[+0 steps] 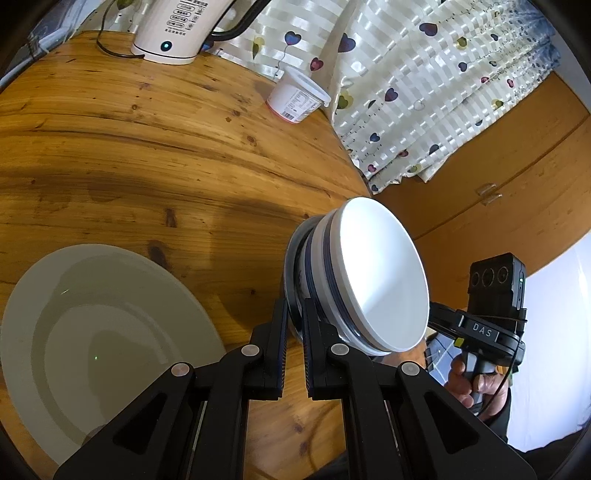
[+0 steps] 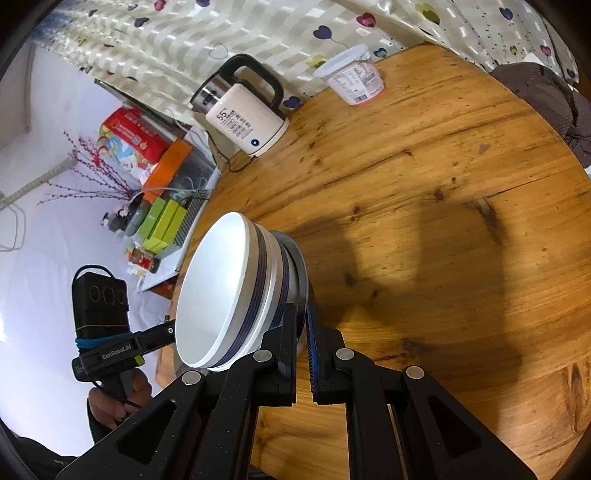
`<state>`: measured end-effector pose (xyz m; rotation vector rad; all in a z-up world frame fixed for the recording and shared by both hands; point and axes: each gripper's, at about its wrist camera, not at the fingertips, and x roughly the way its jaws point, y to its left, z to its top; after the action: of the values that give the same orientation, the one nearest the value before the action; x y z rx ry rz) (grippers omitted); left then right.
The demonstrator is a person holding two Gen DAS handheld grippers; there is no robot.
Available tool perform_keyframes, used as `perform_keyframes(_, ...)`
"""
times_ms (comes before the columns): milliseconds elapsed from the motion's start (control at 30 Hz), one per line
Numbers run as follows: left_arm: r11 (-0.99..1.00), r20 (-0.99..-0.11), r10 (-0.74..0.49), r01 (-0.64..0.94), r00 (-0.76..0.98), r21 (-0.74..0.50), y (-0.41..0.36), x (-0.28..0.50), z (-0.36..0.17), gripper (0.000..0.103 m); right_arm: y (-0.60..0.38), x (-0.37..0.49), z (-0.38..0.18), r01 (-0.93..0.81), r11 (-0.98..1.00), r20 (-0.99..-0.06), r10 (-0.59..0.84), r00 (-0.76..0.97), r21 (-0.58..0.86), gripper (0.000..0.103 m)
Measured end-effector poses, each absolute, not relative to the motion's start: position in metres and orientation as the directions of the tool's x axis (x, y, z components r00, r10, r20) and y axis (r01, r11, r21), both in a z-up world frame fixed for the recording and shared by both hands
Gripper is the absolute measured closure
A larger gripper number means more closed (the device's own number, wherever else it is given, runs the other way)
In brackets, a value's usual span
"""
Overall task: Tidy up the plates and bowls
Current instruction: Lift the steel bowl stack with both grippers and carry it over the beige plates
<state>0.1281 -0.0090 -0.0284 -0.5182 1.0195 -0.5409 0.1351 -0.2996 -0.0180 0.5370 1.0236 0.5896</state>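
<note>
Home (kettle (image 2: 243, 110), wooden table (image 2: 443, 184))

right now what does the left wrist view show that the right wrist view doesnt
Only the left wrist view shows the large white plate lying flat on the wooden table, plus the right hand on its grip.

Only the right wrist view shows the cluttered side shelf with the red bag and green boxes, plus the left hand.

Both show the stack of bowls tipped on edge, gripped on opposite rims by the left claw and right claw, the kettle and the lidded tub.
</note>
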Motion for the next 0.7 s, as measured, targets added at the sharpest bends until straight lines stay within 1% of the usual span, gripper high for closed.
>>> perform_keyframes(700, 0.775, -0.649, -0.597, 0.131, 0.471, -0.619, 0.025, 0.108, -0.020, 0.097, -0.260, 0.144, -0.011, -0.260, 0.699, -0.611, 0.711, 0.347, 0.666, 0.096)
